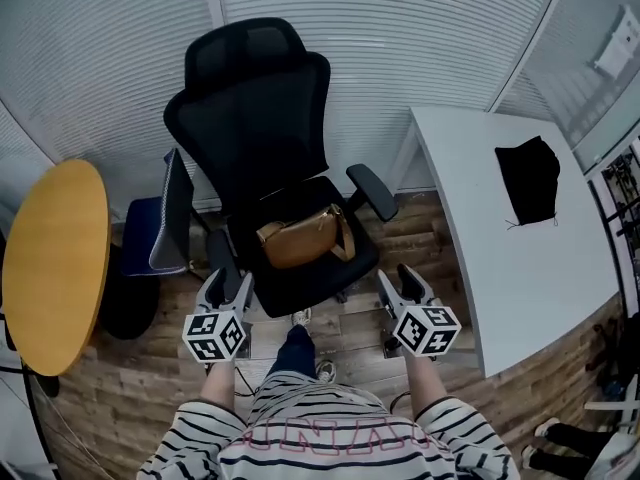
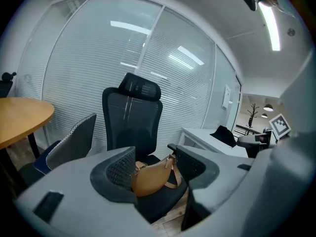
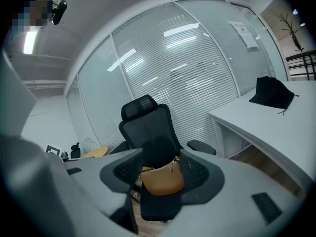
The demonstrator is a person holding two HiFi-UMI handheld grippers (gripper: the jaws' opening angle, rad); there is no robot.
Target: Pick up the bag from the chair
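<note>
A tan leather bag (image 1: 303, 236) with a strap lies on the seat of a black office chair (image 1: 262, 118). The same bag (image 2: 155, 176) shows between the jaws in the left gripper view, and the bag (image 3: 162, 179) also sits between the jaws in the right gripper view. My left gripper (image 1: 226, 286) is open at the chair's front left corner, short of the bag. My right gripper (image 1: 401, 283) is open off the seat's front right, beside the armrest (image 1: 372, 190). Neither touches the bag.
A white desk (image 1: 510, 238) with a black cloth item (image 1: 528, 178) runs along the right. A round wooden table (image 1: 52, 258) stands at the left, with a blue-and-grey chair (image 1: 160, 223) between it and the office chair. Glass walls with blinds are behind.
</note>
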